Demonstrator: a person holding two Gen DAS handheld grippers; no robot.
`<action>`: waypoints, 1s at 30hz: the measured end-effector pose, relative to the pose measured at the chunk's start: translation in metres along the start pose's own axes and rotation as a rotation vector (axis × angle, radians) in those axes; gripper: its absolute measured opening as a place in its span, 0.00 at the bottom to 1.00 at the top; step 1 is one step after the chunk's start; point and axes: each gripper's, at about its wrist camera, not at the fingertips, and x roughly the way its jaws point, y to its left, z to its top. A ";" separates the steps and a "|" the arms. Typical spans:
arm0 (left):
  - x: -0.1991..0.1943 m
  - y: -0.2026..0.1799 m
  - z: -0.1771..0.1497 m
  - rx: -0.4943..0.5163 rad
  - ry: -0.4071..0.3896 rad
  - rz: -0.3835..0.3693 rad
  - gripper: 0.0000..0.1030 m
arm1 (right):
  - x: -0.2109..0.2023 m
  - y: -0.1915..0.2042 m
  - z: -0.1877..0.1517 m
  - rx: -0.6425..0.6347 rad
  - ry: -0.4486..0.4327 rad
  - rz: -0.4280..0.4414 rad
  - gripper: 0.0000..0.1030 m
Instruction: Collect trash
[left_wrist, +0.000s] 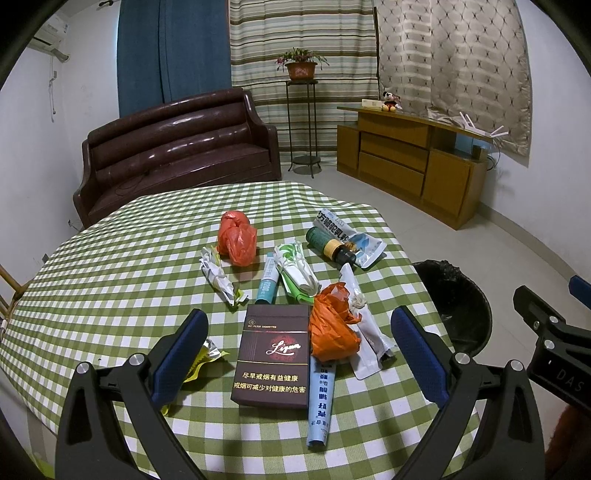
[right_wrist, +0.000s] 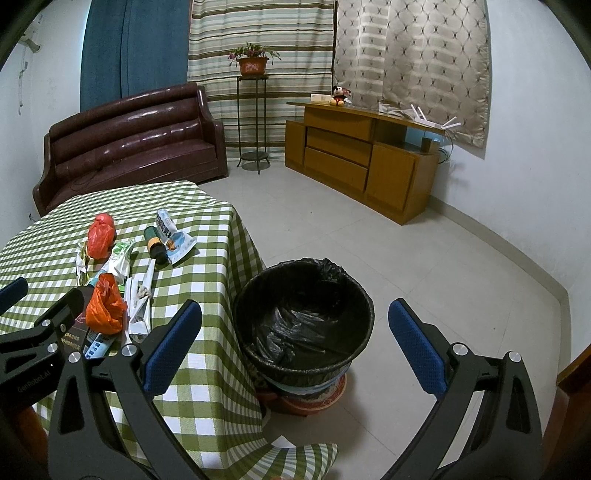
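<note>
We find the left gripper over the near edge of the worktop, its fingers spread wide and holding nothing. A yellow foil wrapper lies just beside the left finger. Between the fingers sits a dark cigarette pack, flat on the checked cloth, with a blue paper tube along its right side. A crumpled orange bag rests on the tube's far end, touching a white sachet. Further toward the middle of the worktop we note a crumpled white wrapper, a second orange bag, a teal tube and a green-and-white wrapper. Near the right edge a dark bottle lies on its side against a printed pouch.

The right gripper hangs past the right edge of the worktop, above the bin on the floor. Its fingers stand wide apart and empty. The bin is lined with a black bag; we cannot tell whether anything lies in it.
</note>
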 end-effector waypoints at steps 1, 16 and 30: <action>0.000 0.000 0.000 0.000 0.000 0.000 0.94 | 0.000 0.000 0.000 0.001 0.000 0.000 0.96; -0.001 -0.001 0.001 -0.001 0.002 0.000 0.94 | 0.000 0.001 0.000 0.000 0.003 0.000 0.96; 0.001 0.041 -0.012 -0.012 0.035 0.020 0.94 | -0.001 0.014 -0.006 -0.021 0.006 0.009 0.96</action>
